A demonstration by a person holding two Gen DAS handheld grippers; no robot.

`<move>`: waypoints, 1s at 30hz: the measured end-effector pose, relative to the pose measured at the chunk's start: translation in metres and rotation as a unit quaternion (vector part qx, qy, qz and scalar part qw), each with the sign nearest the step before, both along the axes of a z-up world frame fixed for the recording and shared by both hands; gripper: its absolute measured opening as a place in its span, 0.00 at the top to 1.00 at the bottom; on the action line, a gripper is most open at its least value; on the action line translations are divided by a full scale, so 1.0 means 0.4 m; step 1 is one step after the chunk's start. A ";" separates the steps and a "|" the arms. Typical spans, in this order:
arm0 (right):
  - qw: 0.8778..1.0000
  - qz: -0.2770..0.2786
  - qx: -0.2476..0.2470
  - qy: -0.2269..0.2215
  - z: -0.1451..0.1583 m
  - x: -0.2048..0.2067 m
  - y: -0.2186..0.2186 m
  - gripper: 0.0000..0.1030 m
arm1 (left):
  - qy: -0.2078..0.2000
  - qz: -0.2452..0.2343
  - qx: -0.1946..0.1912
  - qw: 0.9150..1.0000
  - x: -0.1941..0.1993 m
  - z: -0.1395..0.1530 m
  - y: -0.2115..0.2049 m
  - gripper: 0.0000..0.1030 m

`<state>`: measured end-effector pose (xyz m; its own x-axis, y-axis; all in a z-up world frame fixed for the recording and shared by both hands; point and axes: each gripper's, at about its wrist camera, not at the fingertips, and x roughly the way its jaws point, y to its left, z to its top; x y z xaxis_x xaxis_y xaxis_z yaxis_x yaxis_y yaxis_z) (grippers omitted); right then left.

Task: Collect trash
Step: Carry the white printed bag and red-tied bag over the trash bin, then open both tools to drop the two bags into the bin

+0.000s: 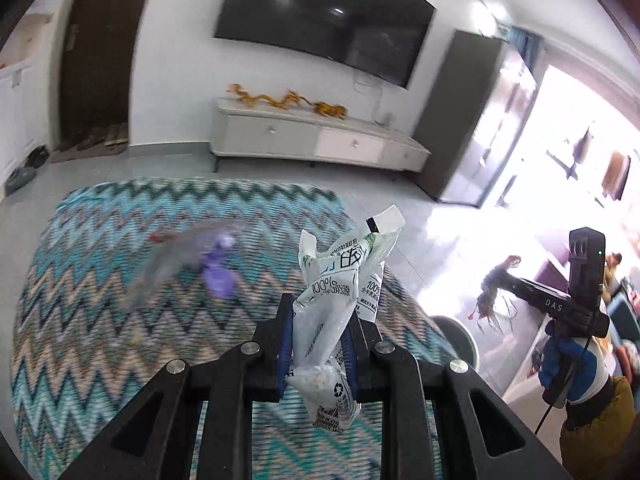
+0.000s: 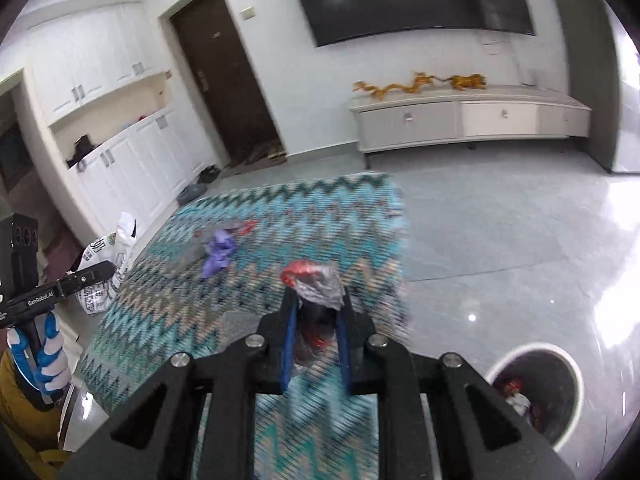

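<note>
Two hand-held grippers fill the bottom of their own views, each pinching a piece of trash. At the lower middle of the left wrist view, the left hand-held gripper (image 1: 318,344) has its blue-padded fingers pressed onto a crumpled white plastic bag (image 1: 340,304) with printed text; the bag sticks up past the fingertips toward the centre of the frame and hangs down below them too. At the lower middle of the right wrist view, the right hand-held gripper (image 2: 316,336) is closed on a crinkled silver and red wrapper (image 2: 314,282), whose bunched top sits just above the fingertips.

At the lower right of the right wrist view, just beside the gripper's frame, stands a round white bin (image 2: 536,392) on the grey tiled floor (image 2: 500,240), with red and pale scraps inside it.

Beyond both grippers lies a zigzag rug (image 1: 120,300) in teal, beige and white. On it, left of centre in each view and well apart from the fingers, rests a purple scrap (image 2: 218,254) with a blurred clear wrapper and a bit of red next to it.

At the right edge of the left wrist view, a blue-gloved hand (image 1: 560,364) holds the other tool.

Farthest off, along the wall in the upper part of each frame, stands a pale cabinet (image 1: 312,136) carrying golden dragon figures (image 1: 288,100), beneath a dark television (image 1: 324,20).
</note>
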<state>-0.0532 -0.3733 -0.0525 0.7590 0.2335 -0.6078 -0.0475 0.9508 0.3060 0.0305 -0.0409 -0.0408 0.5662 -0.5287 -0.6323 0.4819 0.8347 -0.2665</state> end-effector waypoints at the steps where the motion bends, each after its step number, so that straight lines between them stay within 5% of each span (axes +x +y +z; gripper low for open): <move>1: 1.000 -0.018 0.000 0.001 -0.010 -0.021 -0.042 0.84 | 0.003 -0.016 0.007 1.000 -0.002 0.000 -0.046 0.80; 11: 0.981 -0.187 0.014 0.056 -0.210 -0.204 -0.413 0.84 | 0.061 -0.165 0.079 0.981 -0.023 -0.092 -0.623 0.80; 17: 0.972 -0.216 0.032 0.092 -0.332 -0.195 -0.529 0.81 | 0.113 -0.210 0.115 0.964 -0.028 -0.229 -0.892 0.80; 26: 0.965 -0.220 0.040 0.138 -0.490 -0.143 -0.599 0.81 | 0.184 -0.221 0.118 0.950 0.007 -0.397 -1.066 0.74; 30: 0.962 -0.223 0.038 0.155 -0.545 -0.123 -0.611 0.70 | 0.208 -0.218 0.106 0.948 0.021 -0.424 -1.085 0.69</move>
<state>-0.1024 -0.6176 -0.2703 0.5789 -0.0208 -0.8151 0.4646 0.8300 0.3088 0.0390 -0.4747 -0.2105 0.0025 -0.4907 -0.8713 0.6833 0.6370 -0.3568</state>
